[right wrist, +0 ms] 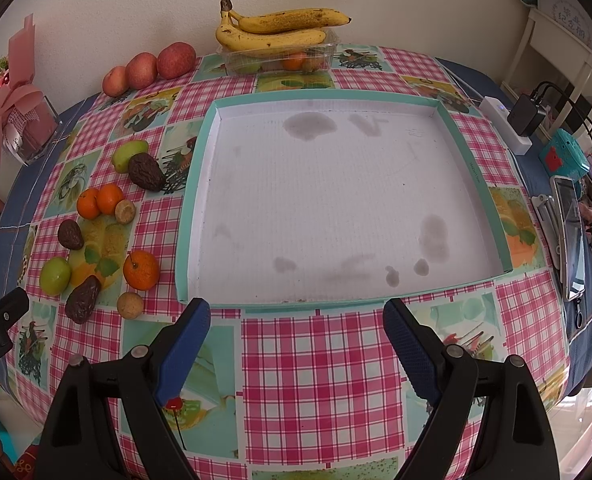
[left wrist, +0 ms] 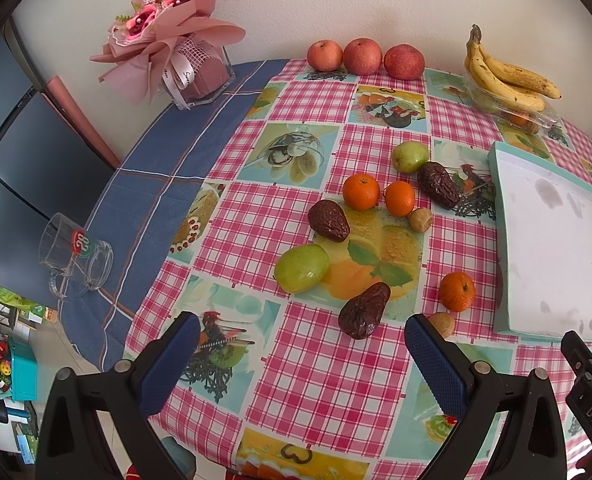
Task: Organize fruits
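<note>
While both cameras look across the bench [left wrist: 316,392], I see my left gripper [left wrist: 302,354] spread wide with nothing between its blue pads, and my right gripper [right wrist: 296,340] just as wide and empty.

From the left wrist view, the loose fruit sits ahead of me. A wrinkled date [left wrist: 364,311] lies at about 12 o'clock, closest to the gripper, with a green fruit [left wrist: 302,268] just beyond at 11 o'clock. A tangerine [left wrist: 457,291] rests at 1 o'clock, near the tray's [left wrist: 500,248] edge, and a small tan ball [left wrist: 442,323] sits just beside my right pad. Farther on lie a second date [left wrist: 328,221], two tangerines [left wrist: 361,191] side by side, another tan ball [left wrist: 421,219], a third date [left wrist: 439,185] and a smaller green fruit [left wrist: 410,157] touching it. Three apples [left wrist: 364,56] line the wall at 12 o'clock, and bananas [left wrist: 508,76] rest on a clear box [left wrist: 512,114] at 2 o'clock.

From the right wrist view, the tray fills 12 o'clock, its stained white floor bare, and the fruit cluster lies at 9 to 10 o'clock.
</note>
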